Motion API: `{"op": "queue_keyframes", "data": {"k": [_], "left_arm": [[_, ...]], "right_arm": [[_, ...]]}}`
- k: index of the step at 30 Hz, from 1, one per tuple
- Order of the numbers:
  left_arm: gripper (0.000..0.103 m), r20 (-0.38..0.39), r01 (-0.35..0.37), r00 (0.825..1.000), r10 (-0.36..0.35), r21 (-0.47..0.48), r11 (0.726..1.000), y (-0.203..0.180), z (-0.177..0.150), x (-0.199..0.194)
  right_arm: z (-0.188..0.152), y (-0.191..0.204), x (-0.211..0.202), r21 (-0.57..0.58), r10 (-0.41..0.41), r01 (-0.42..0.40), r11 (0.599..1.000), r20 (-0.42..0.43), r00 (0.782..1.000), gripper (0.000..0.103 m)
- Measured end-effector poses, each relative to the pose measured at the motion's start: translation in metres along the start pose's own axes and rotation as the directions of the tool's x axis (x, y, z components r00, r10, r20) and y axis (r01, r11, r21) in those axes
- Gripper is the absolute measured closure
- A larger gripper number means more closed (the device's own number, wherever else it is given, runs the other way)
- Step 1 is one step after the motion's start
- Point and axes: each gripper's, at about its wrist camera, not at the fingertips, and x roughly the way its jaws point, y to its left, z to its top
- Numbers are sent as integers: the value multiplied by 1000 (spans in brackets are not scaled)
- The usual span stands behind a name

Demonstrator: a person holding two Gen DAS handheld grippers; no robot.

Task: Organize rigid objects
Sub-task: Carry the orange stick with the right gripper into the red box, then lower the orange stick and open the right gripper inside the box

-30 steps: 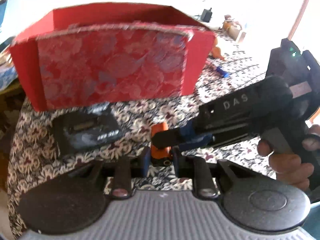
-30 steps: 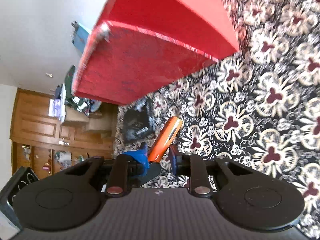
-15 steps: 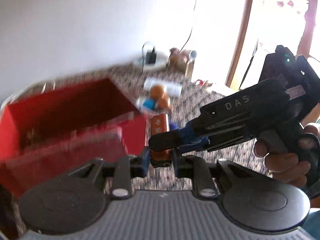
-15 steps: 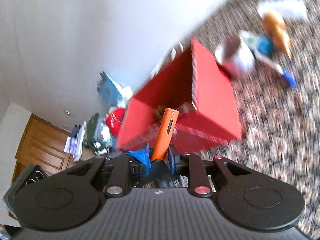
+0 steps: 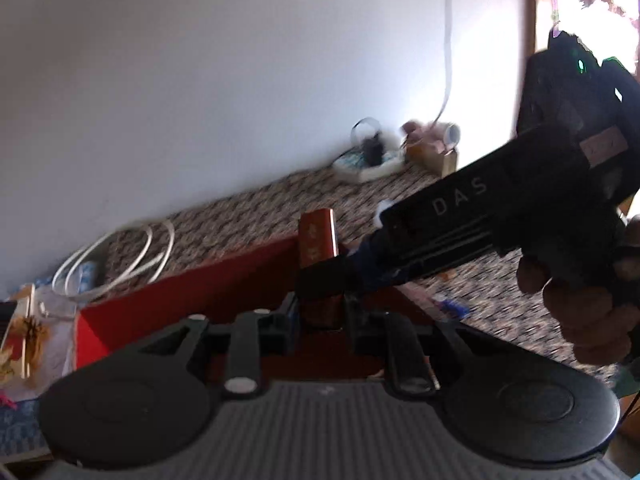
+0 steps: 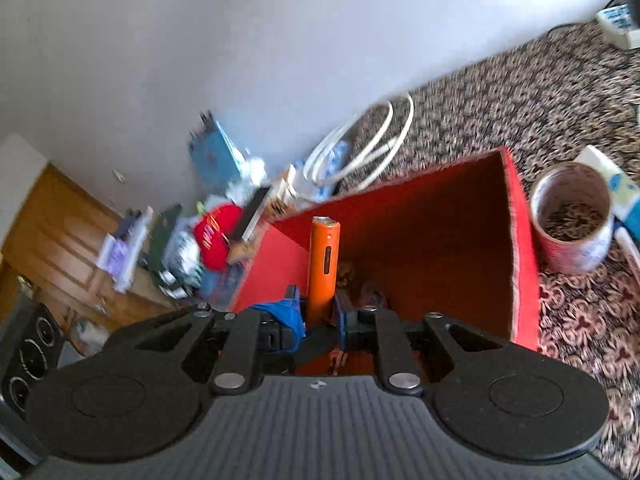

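Both grippers are shut on one orange bar-shaped object [image 6: 324,264], which stands upright above the open red box [image 6: 516,248]. In the left wrist view the object [image 5: 318,240] looks brown-red between my left gripper's [image 5: 320,312] jaws, and the right gripper's black body [image 5: 460,216] crosses in from the right, clamped on the same object. In the right wrist view my right gripper [image 6: 320,312] grips the object's lower end. The red box [image 5: 192,292] lies right below both grippers.
A floral cloth [image 6: 580,312] covers the table. A tin of small bits [image 6: 572,216] stands right of the box. A white cable coil [image 6: 360,140] lies behind it by the wall. Clutter [image 6: 216,232] and a wooden cabinet [image 6: 52,224] are at left.
Both grippers have lifted the orange object from the cloth in front of the box to above its open top. The views now tilt up toward the wall.
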Motion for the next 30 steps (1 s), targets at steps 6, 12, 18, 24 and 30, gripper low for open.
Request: {"op": "queue_keyframes", "data": {"k": [6, 12, 18, 24, 30], "left_arm": [[84, -139, -47, 989, 42, -32, 998, 32, -10, 40], [83, -247, -93, 966, 77, -55, 994, 57, -17, 71], [82, -309, -141, 944, 115, -63, 988, 63, -20, 84], [80, -298, -165, 946, 130, -97, 981, 76, -22, 79], [79, -292, -257, 927, 234, -41, 966, 86, -21, 78]], "right_arm": [[5, 0, 52, -50, -57, 52, 997, -107, 993, 103], [8, -4, 85, -100, -121, 107, 989, -153, 981, 103], [9, 0, 96, -152, -193, 169, 974, -156, 969, 103], [9, -8, 98, -105, -211, 197, 975, -150, 966, 103], [6, -16, 99, -53, -259, 254, 966, -140, 956, 103]]}}
